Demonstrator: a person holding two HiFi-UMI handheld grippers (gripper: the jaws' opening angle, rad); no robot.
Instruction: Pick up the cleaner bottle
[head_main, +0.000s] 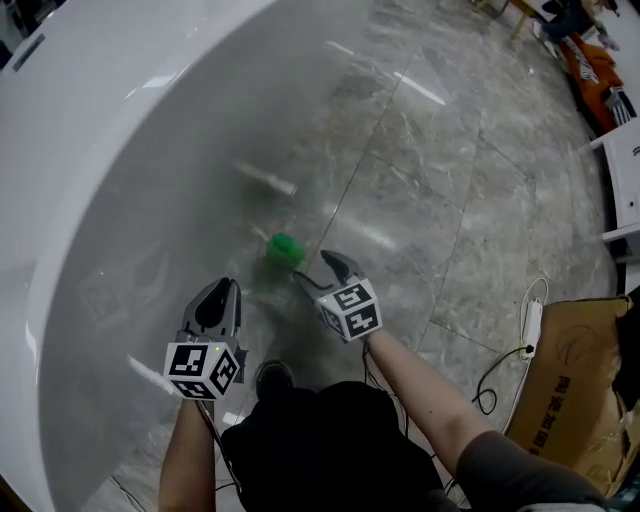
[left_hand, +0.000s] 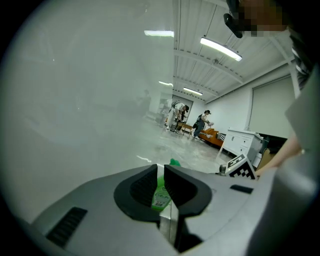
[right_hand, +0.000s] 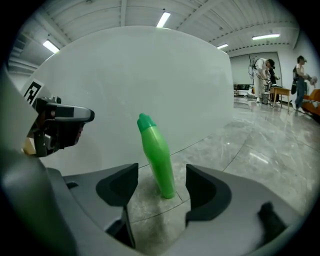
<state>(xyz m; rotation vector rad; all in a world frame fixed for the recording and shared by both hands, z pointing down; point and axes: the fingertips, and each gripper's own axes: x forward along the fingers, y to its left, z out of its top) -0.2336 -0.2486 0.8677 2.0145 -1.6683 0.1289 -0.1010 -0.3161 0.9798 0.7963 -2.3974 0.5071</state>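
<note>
Now | cleaner bottle (right_hand: 156, 160) upright | cap (right_hand: 145, 121) up | long axis vertical

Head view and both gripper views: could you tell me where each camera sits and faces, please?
Head view: on the head, steeply down at the floor; forearms, left gripper, right gripper show.
Left gripper view: rides that gripper, along its nearly shut jaws.
Right gripper view: along its open jaws toward the tub.
All share the green bottle.
</note>
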